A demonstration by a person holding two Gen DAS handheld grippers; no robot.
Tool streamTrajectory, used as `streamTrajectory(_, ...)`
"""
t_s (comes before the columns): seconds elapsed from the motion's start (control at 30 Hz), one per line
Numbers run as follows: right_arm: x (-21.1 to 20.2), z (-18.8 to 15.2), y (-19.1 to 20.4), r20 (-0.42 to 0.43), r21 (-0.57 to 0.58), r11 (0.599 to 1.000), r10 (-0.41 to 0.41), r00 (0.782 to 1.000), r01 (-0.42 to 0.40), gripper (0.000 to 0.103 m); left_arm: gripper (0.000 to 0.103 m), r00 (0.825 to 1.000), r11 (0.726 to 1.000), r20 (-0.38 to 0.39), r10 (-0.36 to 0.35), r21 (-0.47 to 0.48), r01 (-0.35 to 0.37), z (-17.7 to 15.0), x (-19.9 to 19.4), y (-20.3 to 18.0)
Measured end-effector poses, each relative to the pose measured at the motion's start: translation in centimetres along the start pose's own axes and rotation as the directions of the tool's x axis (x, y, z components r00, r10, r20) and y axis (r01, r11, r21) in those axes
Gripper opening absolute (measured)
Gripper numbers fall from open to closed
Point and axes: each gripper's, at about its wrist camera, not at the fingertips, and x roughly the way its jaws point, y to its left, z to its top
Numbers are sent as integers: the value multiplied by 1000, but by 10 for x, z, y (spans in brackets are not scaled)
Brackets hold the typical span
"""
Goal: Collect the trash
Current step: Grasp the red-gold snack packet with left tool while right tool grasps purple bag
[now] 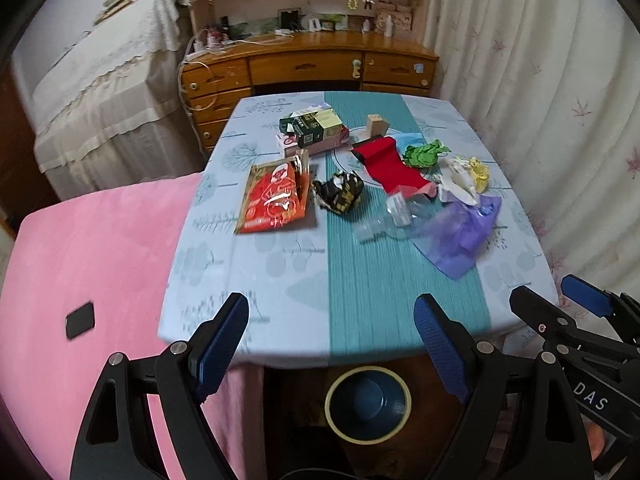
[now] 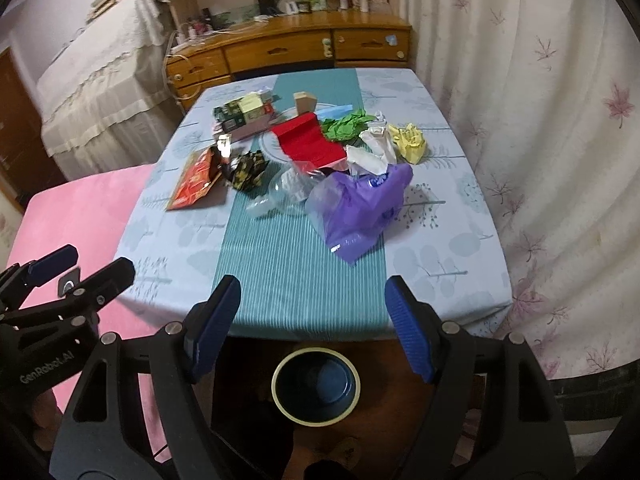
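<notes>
Trash lies on the table (image 1: 280, 272): an orange-red wrapper (image 1: 274, 198), a crumpled black-and-gold wrapper (image 1: 340, 194), a clear plastic bottle (image 1: 394, 216), a purple plastic bag (image 1: 464, 232), a red box (image 1: 390, 164), crumpled green (image 1: 422, 154), white (image 1: 460, 178) and yellow paper (image 1: 480, 170), and a green carton (image 1: 312, 126). A blue bin with a yellow rim (image 1: 368, 402) stands on the floor below the table's near edge. My left gripper (image 1: 330, 344) is open and empty above the bin. My right gripper (image 2: 312, 320) is open and empty, beside it.
A pink padded seat (image 1: 88, 280) with a small black object (image 1: 80, 320) is on the left. A wooden desk (image 1: 308, 64) stands behind the table, a covered bed (image 1: 104, 92) at the back left, and a curtain (image 1: 560, 100) on the right.
</notes>
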Motion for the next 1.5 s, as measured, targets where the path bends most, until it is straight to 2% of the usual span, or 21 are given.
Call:
streamTrajectory(0.17,40,22,2,-35,91,995,-40,999,43,72,86,997,999,-57,-43,-12,43,40,48,46)
streamTrajectory(0.37,89,36,-18,-73,202,974,-90,993,103,72,86,994,1000,-108,-15,-17,14,72,107,100)
streamTrajectory(0.5,114,44,-34,-100,275,954,-98,990,122,72,86,992,1000,-130,-8,-15,6,93,141,120)
streamTrajectory(0.7,144,58,-44,-132,338,931,-95,987,135,72,86,980,999,-196,-45,-20,42,122,196,123)
streamTrajectory(0.93,174,77,-59,-141,439,890,-62,988,119,72,86,950,989,-286,-121,-113,92,156,255,117)
streamTrajectory(1.13,197,81,-71,-165,485,864,-59,984,134,72,86,931,993,-357,-81,-111,44,165,296,112)
streamTrajectory(1.2,204,81,-75,-176,499,856,-53,983,136,72,86,918,994,-393,-53,-107,12,165,312,113)
streamTrajectory(1.33,218,76,-79,-197,527,840,-32,980,133,72,86,897,991,-440,-49,-136,-13,164,334,117)
streamTrajectory(1.37,219,75,-79,-199,526,840,-33,979,135,71,82,894,989,-445,-56,-145,-10,165,338,119)
streamTrajectory(1.43,224,71,-77,-206,519,845,-28,978,133,61,74,886,987,-457,-74,-161,-1,164,345,121)
streamTrajectory(1.5,229,68,-74,-218,515,847,-17,976,130,52,67,888,986,-454,-78,-169,0,164,346,122)
